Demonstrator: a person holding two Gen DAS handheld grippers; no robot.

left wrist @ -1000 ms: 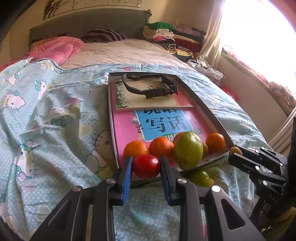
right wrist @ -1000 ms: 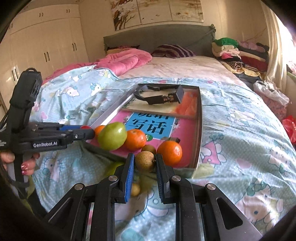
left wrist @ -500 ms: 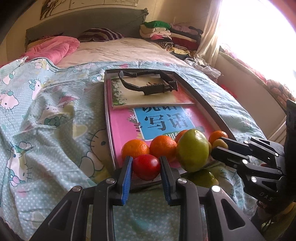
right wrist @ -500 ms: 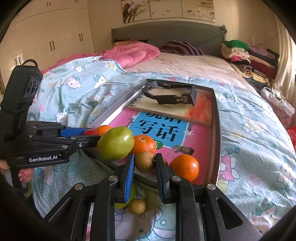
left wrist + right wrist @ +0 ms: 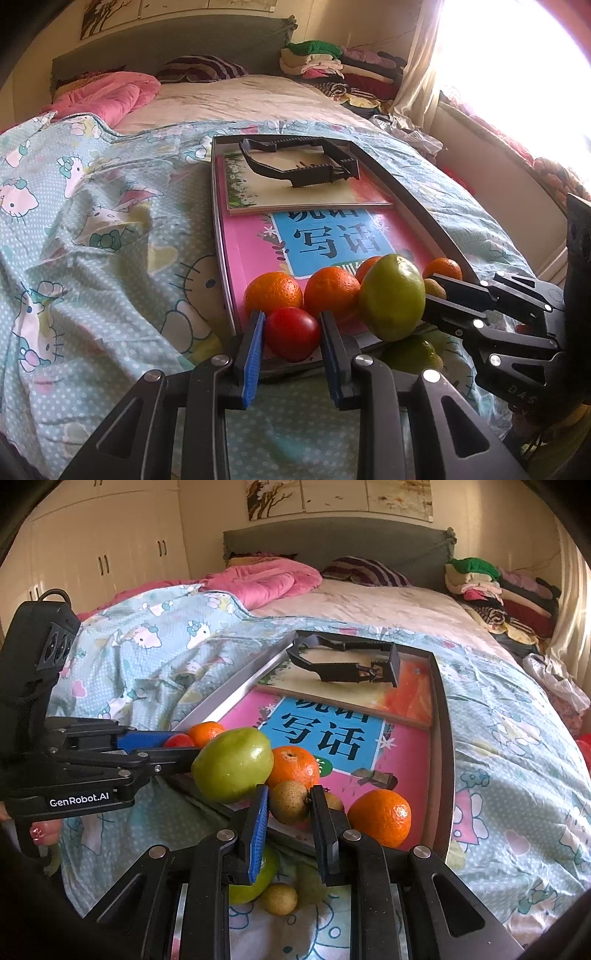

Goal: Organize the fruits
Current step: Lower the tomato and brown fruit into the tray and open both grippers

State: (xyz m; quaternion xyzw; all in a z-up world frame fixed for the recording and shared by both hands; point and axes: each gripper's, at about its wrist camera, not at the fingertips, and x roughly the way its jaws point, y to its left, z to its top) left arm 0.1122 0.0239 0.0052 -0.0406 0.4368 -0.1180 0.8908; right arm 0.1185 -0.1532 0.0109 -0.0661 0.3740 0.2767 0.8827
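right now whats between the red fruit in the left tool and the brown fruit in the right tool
The large green apple and an orange mandarin sit between the small red fruit and the round brown fruit, clearest in the right wrist view.

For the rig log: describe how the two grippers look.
Both are matte black linkage frames with silver rivets. The left gripper and the right gripper each have one blue pad. The left's side reads "GenRobot.AI" in white; pink-painted fingernails show at its handle.
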